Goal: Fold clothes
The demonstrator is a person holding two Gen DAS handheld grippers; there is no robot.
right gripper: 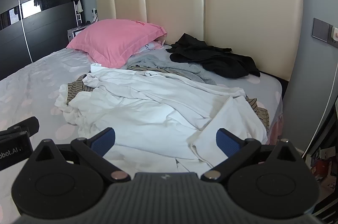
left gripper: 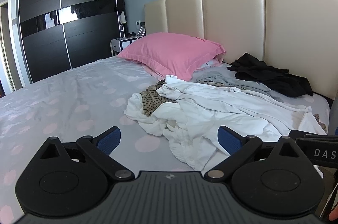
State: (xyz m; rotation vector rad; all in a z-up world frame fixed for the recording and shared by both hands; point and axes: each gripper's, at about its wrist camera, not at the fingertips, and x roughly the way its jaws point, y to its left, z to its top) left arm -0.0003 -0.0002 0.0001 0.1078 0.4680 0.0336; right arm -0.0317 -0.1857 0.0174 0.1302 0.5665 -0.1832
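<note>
A crumpled white garment (left gripper: 221, 109) (right gripper: 152, 105) lies spread over the right half of the bed. A tan striped garment (left gripper: 152, 99) (right gripper: 78, 86) pokes out from under its left side. Behind them lie a grey garment (left gripper: 232, 80) (right gripper: 173, 67) and a black garment (left gripper: 270, 76) (right gripper: 215, 57) near the headboard. My left gripper (left gripper: 169, 139) hovers open above the white garment's near left edge, holding nothing. Over the garment's near part, my right gripper (right gripper: 165, 140) is open and empty too.
A pink pillow (left gripper: 175, 52) (right gripper: 116, 40) rests against the cream headboard (left gripper: 232, 18) (right gripper: 211, 2). The grey dotted sheet (left gripper: 63, 97) (right gripper: 31, 80) stretches left. A dark wardrobe (left gripper: 63, 18) and a nightstand (left gripper: 122, 44) stand beyond. The bed's right edge (right gripper: 276, 118) drops to clutter on the floor.
</note>
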